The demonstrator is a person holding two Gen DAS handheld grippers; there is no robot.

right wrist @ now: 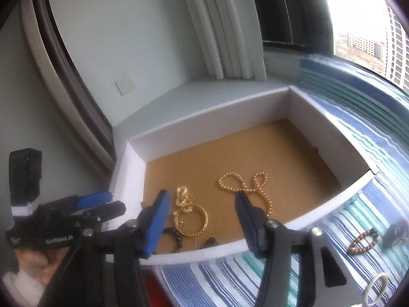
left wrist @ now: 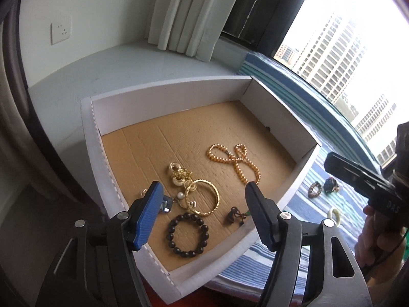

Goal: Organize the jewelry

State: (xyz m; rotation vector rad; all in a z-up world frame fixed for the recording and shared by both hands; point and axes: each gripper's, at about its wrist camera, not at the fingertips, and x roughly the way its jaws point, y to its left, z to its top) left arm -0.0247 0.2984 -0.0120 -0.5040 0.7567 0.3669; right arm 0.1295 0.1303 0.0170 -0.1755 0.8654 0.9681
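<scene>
Box floor: I see matt brown corrugated cardboard [left wrist: 158, 138], ribbed.
Box walls: smooth white card [left wrist: 179, 97].
Bangle: shiny gold metal ring [left wrist: 204, 199].
Bracelet: glossy dark round beads [left wrist: 188, 234].
My pads: ridged blue rubbery fingers [left wrist: 145, 220].
Cloth: blue-striped woven fabric [right wrist: 230, 281].

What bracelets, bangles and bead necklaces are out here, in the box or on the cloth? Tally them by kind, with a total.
Beaded bracelets: 2 (dark bracelet in the box, brown bracelet on the striped cloth)
Bangles: 2 (gold bangle in the box, white bangle on the cloth)
Bead necklaces: 1 (gold bead necklace in the box)
Total: 5
</scene>
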